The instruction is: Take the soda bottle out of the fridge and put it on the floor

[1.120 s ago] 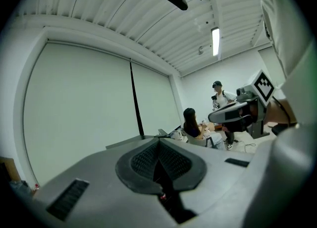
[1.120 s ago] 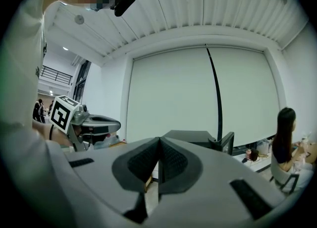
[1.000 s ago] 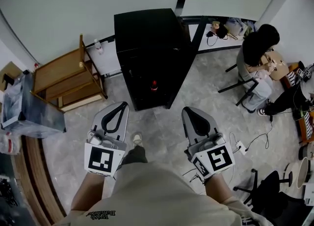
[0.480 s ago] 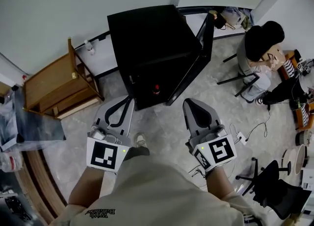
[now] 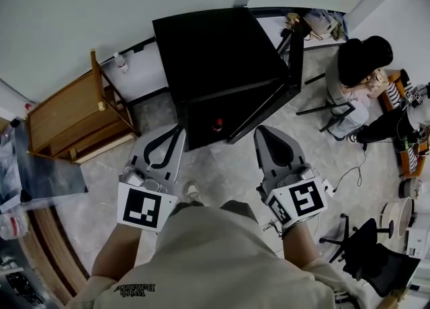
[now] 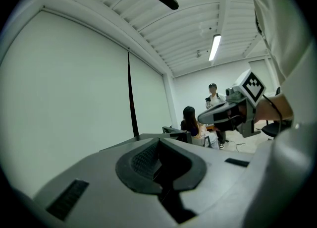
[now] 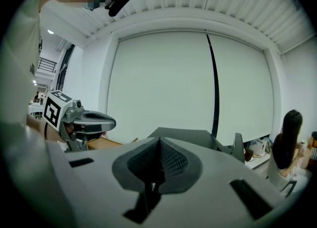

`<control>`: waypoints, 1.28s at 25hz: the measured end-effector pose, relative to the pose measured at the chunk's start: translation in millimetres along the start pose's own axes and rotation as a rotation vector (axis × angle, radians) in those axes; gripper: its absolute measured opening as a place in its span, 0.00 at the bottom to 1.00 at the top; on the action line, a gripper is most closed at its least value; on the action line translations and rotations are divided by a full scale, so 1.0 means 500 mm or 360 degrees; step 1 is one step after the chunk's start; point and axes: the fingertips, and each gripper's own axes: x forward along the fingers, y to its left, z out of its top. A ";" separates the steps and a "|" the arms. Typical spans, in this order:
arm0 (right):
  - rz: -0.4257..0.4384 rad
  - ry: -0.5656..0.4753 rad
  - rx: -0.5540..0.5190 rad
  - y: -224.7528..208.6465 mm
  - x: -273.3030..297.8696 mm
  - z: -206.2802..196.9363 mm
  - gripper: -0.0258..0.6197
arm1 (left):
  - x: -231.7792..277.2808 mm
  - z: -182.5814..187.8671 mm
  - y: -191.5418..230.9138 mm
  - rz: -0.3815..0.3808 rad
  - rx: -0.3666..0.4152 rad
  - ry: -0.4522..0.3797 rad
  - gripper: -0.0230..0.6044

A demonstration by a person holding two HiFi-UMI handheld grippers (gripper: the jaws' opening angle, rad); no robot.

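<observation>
The black fridge (image 5: 222,52) stands ahead of me with its door (image 5: 279,96) swung open to the right. Inside its dark opening, low down, the soda bottle (image 5: 217,125) shows a red cap. My left gripper (image 5: 176,128) is shut and empty, its tip at the fridge's lower left corner. My right gripper (image 5: 263,133) is shut and empty too, just right of the bottle, below the door's edge. In the left gripper view the jaws (image 6: 159,140) meet; in the right gripper view the jaws (image 7: 159,139) meet, with the fridge top (image 7: 190,135) beyond them.
A wooden shelf unit (image 5: 67,116) stands left of the fridge, with a small white bottle (image 5: 121,64) behind it. A seated person (image 5: 359,72) is at the right, with cables (image 5: 349,173) on the floor. A black office chair (image 5: 373,260) sits at the lower right.
Both grippers have moved forward to the fridge front. The fridge looks nearer and its door stands wider open to the right.
</observation>
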 end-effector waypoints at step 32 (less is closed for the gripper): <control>0.0085 0.0133 0.0144 -0.196 0.050 -0.121 0.03 | 0.246 -0.086 -0.119 -0.0088 0.0004 0.0291 0.05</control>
